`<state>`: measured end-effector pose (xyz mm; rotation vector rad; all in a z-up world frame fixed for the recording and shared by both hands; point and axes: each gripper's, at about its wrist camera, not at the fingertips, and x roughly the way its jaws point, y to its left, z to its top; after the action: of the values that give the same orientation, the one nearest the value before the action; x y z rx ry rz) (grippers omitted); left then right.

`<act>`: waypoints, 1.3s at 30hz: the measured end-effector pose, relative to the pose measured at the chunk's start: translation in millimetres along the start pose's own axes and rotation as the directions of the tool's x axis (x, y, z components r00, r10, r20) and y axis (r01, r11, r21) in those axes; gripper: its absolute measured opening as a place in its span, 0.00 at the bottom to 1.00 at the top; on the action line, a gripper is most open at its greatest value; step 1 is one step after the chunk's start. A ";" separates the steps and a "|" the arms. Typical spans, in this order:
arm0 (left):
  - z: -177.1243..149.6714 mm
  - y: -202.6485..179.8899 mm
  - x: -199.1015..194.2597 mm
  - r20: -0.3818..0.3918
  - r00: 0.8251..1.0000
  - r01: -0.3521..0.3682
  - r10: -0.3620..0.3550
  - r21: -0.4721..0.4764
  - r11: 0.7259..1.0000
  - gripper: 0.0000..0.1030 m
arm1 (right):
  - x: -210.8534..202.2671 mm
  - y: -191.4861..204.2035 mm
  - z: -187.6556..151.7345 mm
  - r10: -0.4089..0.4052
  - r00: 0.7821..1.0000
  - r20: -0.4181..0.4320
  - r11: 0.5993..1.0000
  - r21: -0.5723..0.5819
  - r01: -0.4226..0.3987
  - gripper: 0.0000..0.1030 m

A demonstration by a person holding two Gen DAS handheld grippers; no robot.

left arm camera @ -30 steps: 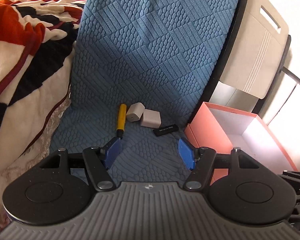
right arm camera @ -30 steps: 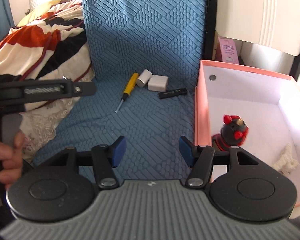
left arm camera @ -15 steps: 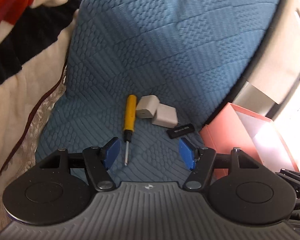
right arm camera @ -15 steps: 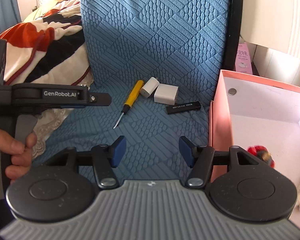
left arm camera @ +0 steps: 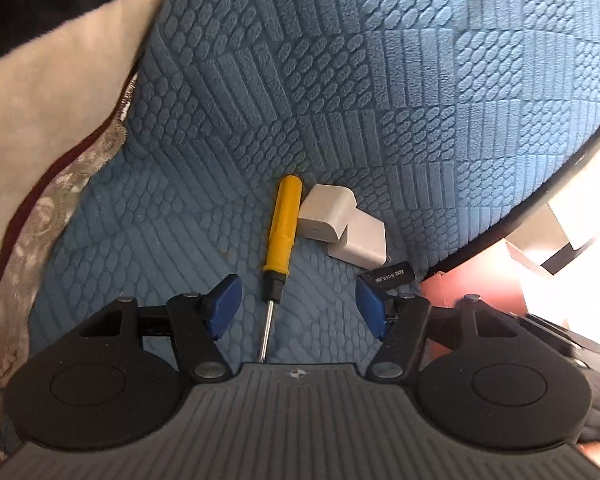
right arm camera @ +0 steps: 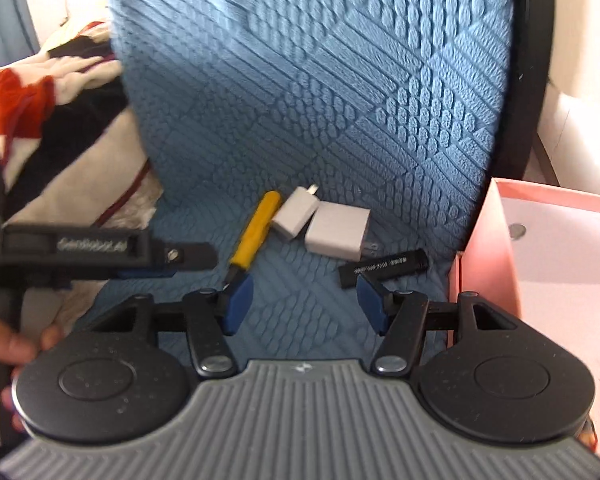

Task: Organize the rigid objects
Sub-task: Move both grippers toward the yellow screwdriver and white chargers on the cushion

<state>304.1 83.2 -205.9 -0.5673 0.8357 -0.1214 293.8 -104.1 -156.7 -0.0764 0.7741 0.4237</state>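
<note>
Home setting, likely a bedroom or living corner. A quilted blue textured cover (left arm camera: 400, 92) drapes the work surface, with a plush red, black and cream blanket (right arm camera: 32, 108) bunched beside it and lace-trimmed fabric (left arm camera: 56, 216) along its edge. Small household items lie on the cover: two white wall chargers (right arm camera: 338, 230), a pink cardboard box (right arm camera: 484, 236) alongside.

Blue quilted mat (left arm camera: 380, 120), yellow screwdriver (left arm camera: 282, 228), two white chargers (left arm camera: 328, 216), seemingly black USB stick (left arm camera: 392, 275)

The blue cloth cover (left arm camera: 380, 100) looks soft and bumpy. The screwdriver (left arm camera: 282, 224) has a smooth yellow plastic handle (its thin tip is shiny metal). Both white chargers (left arm camera: 342, 226) look smooth and matt.
</note>
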 end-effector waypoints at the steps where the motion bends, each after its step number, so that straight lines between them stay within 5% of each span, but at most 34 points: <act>1: 1.6 0.4 3.0 0.000 1.000 0.002 -0.002 0.001 1.000 0.66 | 6.5 -2.4 2.8 0.001 1.000 -0.009 1.000 0.007 -0.001 0.58; 4: 6.8 -0.2 12.4 -0.002 1.000 -0.015 0.015 0.020 1.000 0.66 | 23.3 -8.5 9.5 -0.004 1.000 -0.022 1.000 0.017 0.004 0.58; 8: 10.9 -1.1 29.3 -0.031 0.999 -0.024 0.025 0.048 0.999 0.53 | 44.9 -12.2 15.5 -0.032 0.999 -0.022 0.999 -0.012 0.032 0.58; 30: 7.9 -23.3 67.4 0.017 0.987 -0.161 0.161 0.226 0.961 0.52 | 108.3 -24.0 37.6 -0.018 0.996 -0.087 0.997 -0.074 0.011 0.60; 39: 3.9 -21.4 71.9 0.016 0.988 -0.150 0.151 0.240 0.959 0.52 | 106.4 -21.5 42.5 -0.010 0.996 -0.093 0.999 -0.043 0.006 0.58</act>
<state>357.8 43.8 -240.6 -0.2744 0.8492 -0.0824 398.1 -77.8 -201.7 -0.1395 0.8568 0.4315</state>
